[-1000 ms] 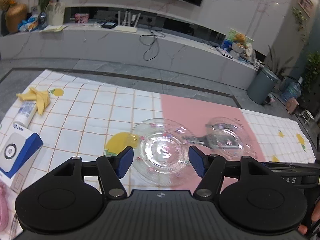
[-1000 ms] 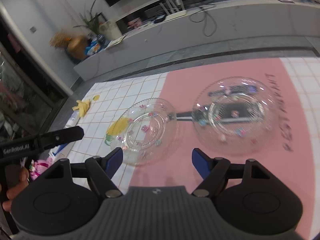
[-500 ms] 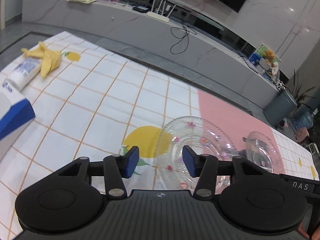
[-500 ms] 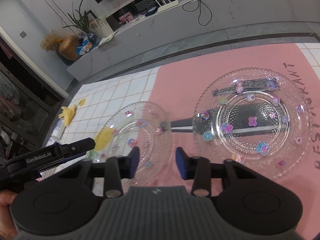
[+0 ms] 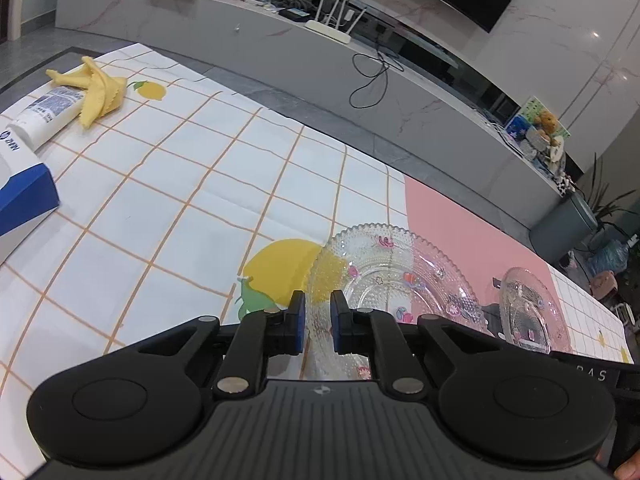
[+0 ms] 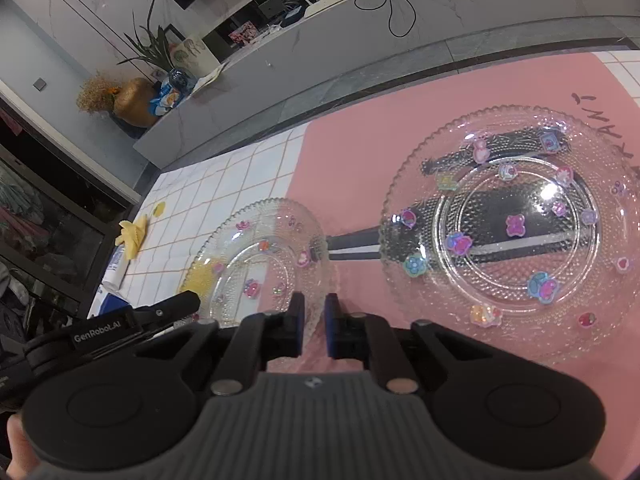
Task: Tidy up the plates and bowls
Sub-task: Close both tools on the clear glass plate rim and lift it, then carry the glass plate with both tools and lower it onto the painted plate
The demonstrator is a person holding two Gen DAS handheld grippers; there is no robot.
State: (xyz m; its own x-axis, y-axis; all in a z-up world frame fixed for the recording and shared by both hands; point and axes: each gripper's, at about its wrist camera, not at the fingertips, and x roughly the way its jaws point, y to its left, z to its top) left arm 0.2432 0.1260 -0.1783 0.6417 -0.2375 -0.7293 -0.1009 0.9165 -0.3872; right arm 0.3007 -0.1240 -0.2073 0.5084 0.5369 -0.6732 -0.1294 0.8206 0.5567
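Both grippers' fingers (image 5: 297,322) pinch the smaller plate's (image 5: 394,276) rim.

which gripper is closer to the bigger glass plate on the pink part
Right. The right hand-held gripper pinches the smaller plate beside the bigger plate; the left hand-held gripper grips that smaller plate's opposite rim, farther away.

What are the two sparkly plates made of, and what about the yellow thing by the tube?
The small plate and the big plate look like clear pressed glass, maybe hard plastic: the mat shows through, beaded bumps cover them, light glints off. The coloured shapes look like stickers. The yellow thing looks like soft cloth, folded, with zigzag edges.
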